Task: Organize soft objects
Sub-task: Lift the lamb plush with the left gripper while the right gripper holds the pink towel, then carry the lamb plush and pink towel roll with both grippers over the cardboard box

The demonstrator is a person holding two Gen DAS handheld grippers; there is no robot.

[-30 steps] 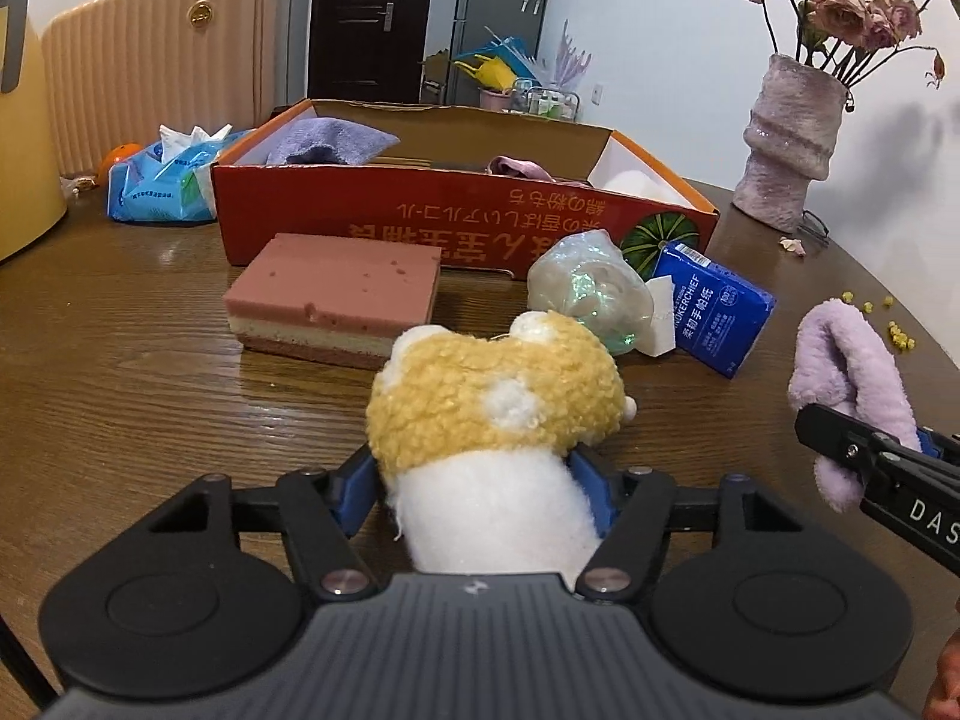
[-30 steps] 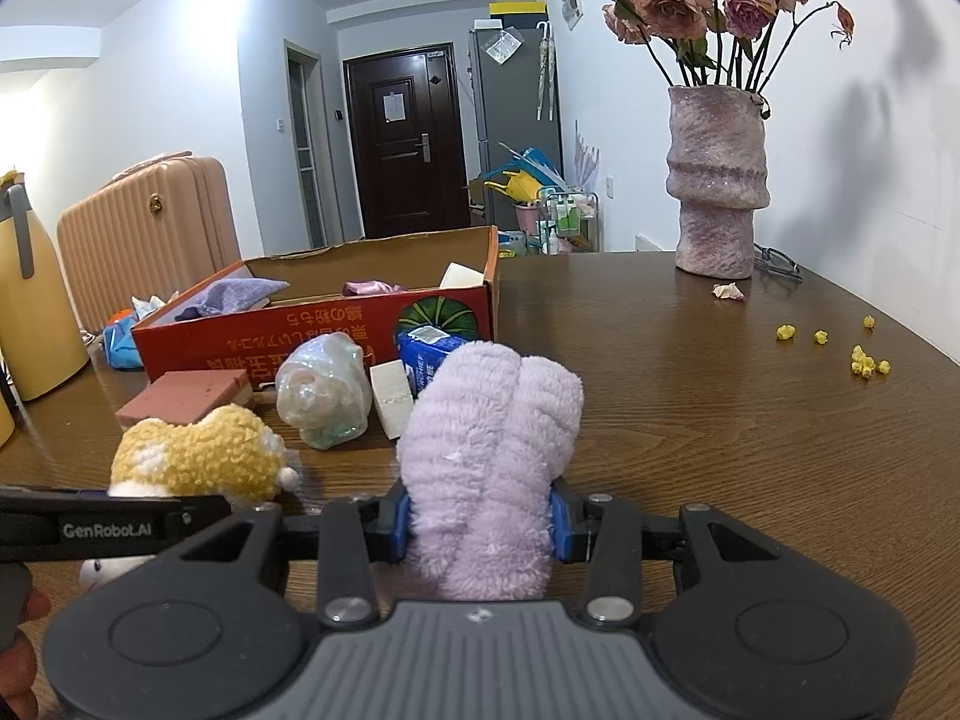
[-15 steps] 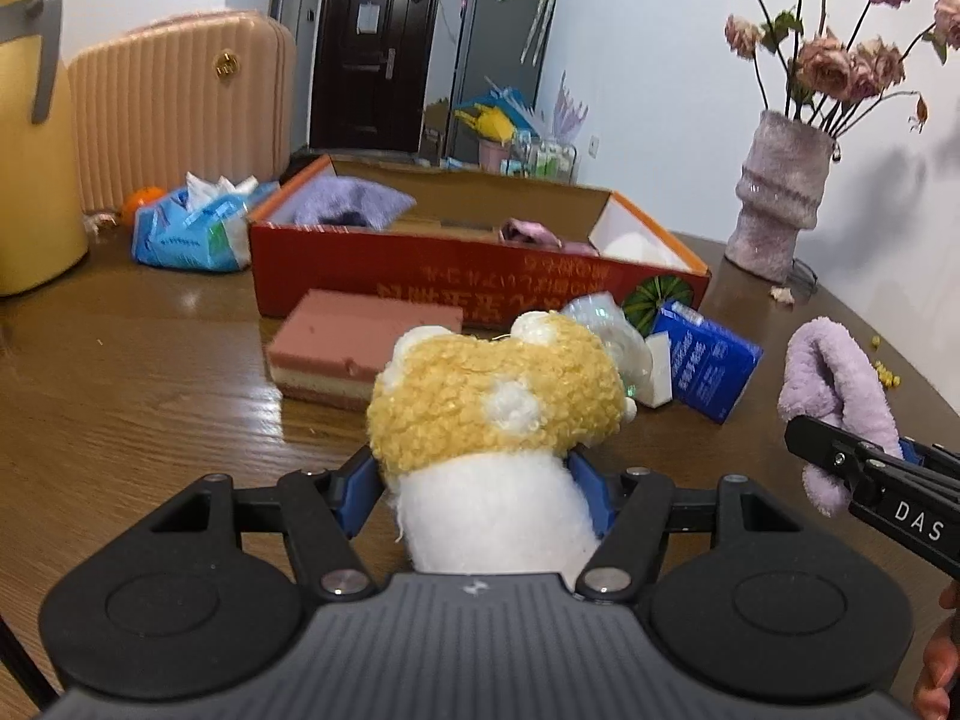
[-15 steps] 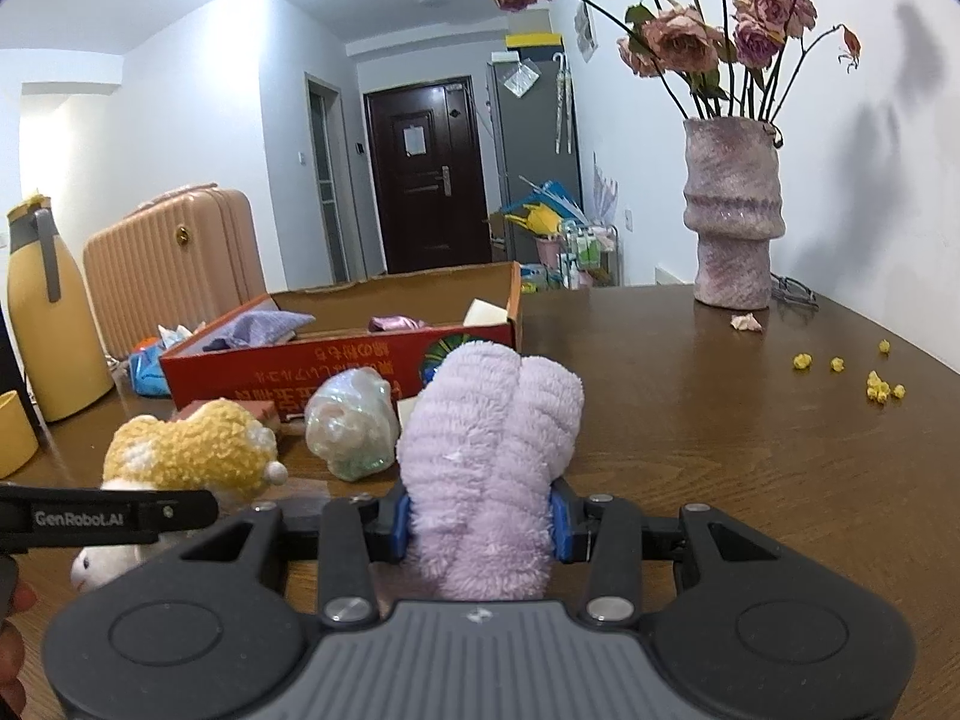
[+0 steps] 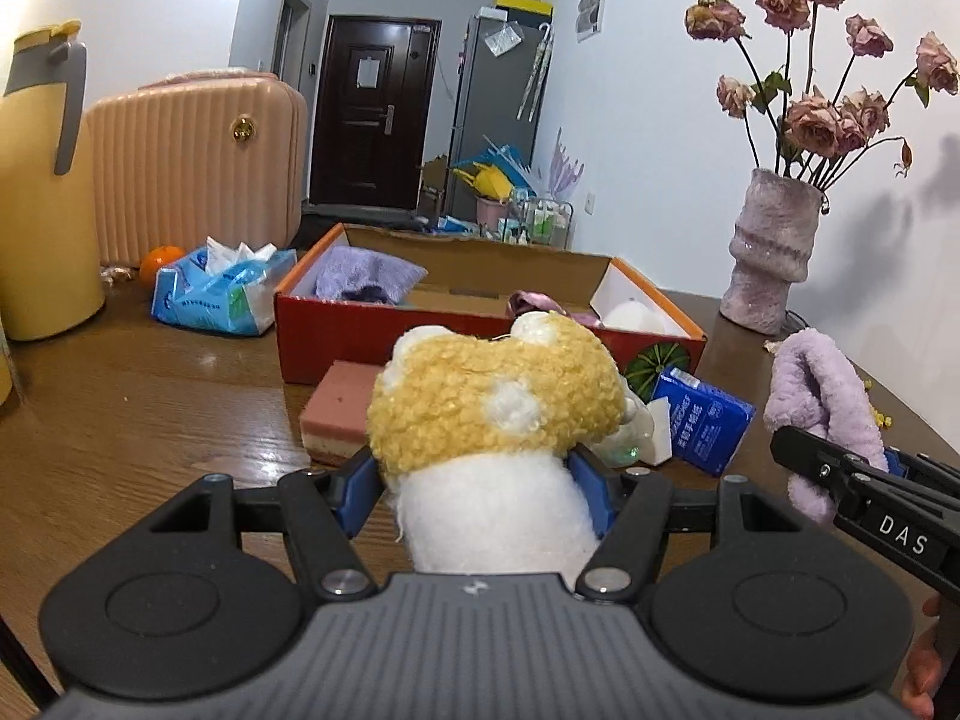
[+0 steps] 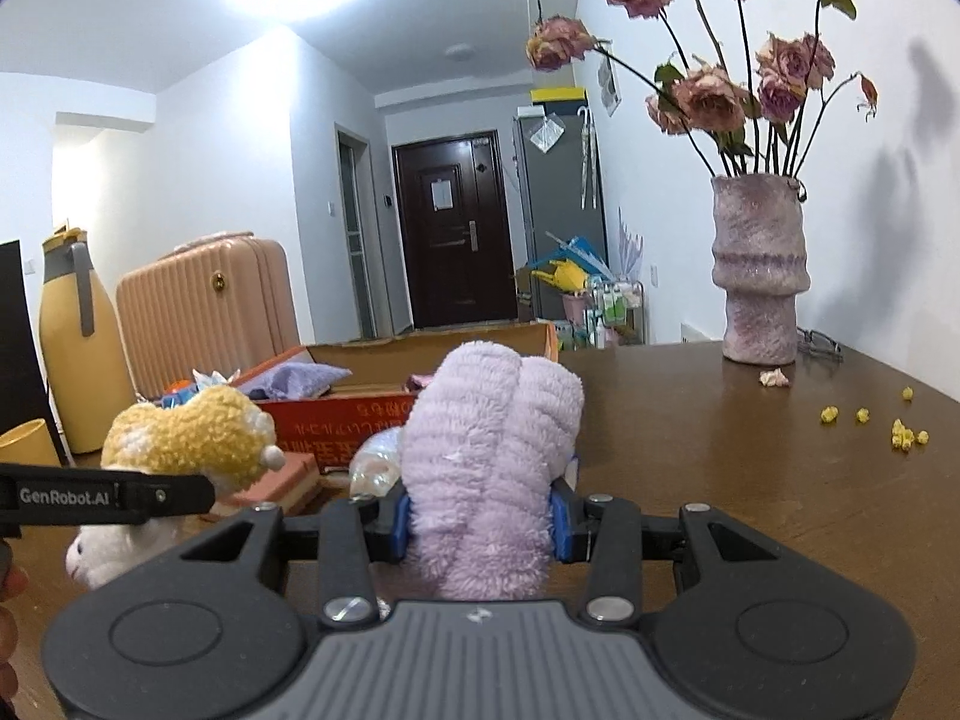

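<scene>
I'm lifting both claws off the tabletop, left claw clamped on the plush toy, right claw clamped on the purple towel, box still waiting.

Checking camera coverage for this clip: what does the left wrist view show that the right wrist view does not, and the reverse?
Only the left wrist view: the blue tissue pack by the box, the blue wipes bag and the orange.
Only the right wrist view: yellow crumbs on the table, glasses behind the vase, a yellow cup.
Both: the left gripper shut on the yellow plush toy, the right gripper shut on the purple plush roll, the red cardboard box and the pink sponge.
</scene>
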